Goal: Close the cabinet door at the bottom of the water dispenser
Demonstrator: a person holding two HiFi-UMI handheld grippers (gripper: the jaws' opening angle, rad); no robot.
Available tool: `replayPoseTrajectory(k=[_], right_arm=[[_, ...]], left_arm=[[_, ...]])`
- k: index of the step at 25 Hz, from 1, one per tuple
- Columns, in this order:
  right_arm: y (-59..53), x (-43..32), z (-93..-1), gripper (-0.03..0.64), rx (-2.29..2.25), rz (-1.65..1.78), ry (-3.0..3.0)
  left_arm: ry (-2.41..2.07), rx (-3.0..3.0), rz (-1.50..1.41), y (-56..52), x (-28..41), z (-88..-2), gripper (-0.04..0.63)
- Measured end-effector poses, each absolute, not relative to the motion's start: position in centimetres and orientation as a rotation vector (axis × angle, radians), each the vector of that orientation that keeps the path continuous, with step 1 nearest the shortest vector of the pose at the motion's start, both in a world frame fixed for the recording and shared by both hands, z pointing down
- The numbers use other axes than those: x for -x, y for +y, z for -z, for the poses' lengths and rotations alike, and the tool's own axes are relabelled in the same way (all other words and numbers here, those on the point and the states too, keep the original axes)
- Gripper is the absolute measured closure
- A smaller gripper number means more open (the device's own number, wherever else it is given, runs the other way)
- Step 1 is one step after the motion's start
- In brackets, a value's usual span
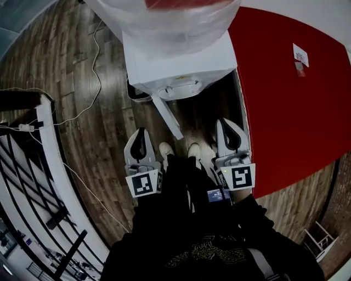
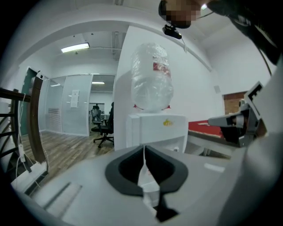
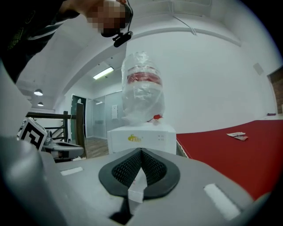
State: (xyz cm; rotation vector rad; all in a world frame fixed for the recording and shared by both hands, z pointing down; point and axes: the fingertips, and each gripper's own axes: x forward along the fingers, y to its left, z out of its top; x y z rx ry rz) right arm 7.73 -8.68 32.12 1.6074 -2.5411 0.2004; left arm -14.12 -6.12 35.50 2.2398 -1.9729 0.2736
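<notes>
The white water dispenser stands ahead of me with a plastic-wrapped bottle on top. Its bottom cabinet door is swung open toward me and shows as a thin white slat over the wood floor. My left gripper is left of the door's free end, shut and empty. My right gripper is right of the door, close to the red wall, also shut and empty. In the left gripper view the dispenser lies beyond the shut jaws. In the right gripper view the dispenser is likewise beyond the shut jaws.
A red wall panel runs along the right of the dispenser. A dark railing and loose cables are at the left. The person's shoes stand just behind the open door.
</notes>
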Motion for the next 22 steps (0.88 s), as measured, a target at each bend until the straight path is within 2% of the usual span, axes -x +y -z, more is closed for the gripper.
replayPoseTrajectory(k=[12, 22], right_arm=[[-10.4, -7.2, -42.3, 0.618, -1.59, -0.321, -2.407], [-9.5, -6.0, -53.4, 0.618, -1.482, -0.506, -2.399]], left_arm=[[-1.984, -2.09, -0.348, -8.3, 16.2, -45.7, 0.588], [-1.843, -1.93, -0.492, -5.8, 16.4, -58.1, 0.588]])
